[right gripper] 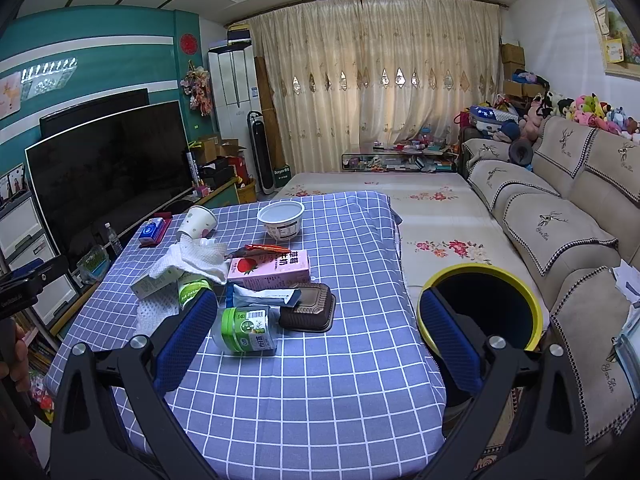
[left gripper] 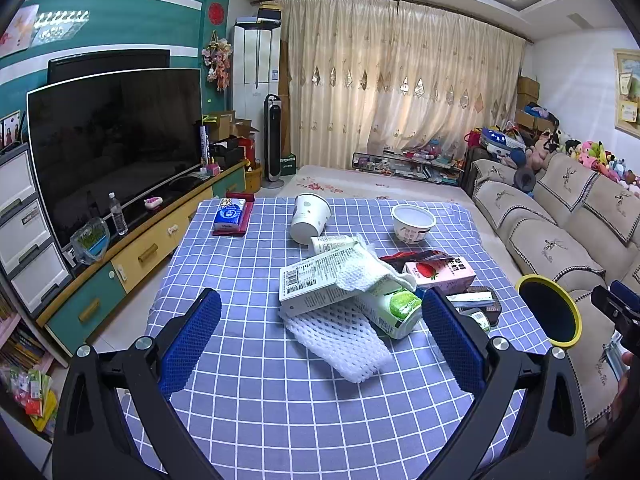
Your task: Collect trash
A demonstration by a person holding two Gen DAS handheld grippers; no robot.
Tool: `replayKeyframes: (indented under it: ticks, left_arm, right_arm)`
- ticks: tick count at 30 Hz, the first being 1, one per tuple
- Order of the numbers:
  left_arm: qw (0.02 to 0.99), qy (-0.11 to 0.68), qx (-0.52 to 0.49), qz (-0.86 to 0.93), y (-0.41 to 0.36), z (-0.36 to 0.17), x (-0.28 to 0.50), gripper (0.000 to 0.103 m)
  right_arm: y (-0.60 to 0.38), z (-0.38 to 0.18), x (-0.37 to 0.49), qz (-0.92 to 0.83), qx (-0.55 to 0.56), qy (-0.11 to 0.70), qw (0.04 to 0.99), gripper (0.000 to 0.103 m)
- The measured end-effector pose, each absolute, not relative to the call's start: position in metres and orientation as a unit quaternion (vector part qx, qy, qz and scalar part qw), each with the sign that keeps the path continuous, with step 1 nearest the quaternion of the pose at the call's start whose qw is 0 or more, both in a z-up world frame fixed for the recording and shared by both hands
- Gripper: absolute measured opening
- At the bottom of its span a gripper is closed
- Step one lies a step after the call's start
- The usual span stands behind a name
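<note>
Trash point(left gripper: 352, 280) lies heaped mid-table on the checked cloth point(left gripper: 260, 400), both the left gripper point(left gripper: 320, 324) and right gripper point(right gripper: 320, 320) spread wide and empty, so I'd close squarely on the nearest bottle point(right gripper: 246, 330) before swinging to the yellow-rimmed bin point(right gripper: 480, 304) beside the table.

near cloth point(right gripper: 304, 380) bare — trash pile point(left gripper: 360, 288) blocks mid-table.

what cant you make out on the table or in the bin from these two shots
- Inside of the yellow-rimmed bin: right wrist view, dark, partly behind the right gripper fingers.
- Brown tray: left wrist view, mostly behind a left gripper finger.
- Items under the white cloth: both views, covered.
- Print on the white carton: too small.
</note>
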State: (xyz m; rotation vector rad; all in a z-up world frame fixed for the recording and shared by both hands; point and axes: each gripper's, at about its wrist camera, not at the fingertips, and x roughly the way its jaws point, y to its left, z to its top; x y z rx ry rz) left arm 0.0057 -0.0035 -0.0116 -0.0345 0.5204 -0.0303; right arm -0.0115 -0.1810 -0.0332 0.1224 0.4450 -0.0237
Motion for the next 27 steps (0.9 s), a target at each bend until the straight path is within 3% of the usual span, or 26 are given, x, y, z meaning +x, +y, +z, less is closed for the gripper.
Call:
replayKeyframes:
  ticks: [15,27]
  left_arm:
    - [0.961,0.275,-0.022,-0.012,-0.002,-0.022,0.019,0.099]
    - [0.952,0.302,-0.038,-0.006,0.009,-0.046,0.046,0.099]
  right_arm:
    - [-0.179,-0.046,0.008,-0.009,0.060,0.245,0.968,0.097]
    - [-0.176,-0.094,0.062,0.003,0.063,0.305,0.950,0.097]
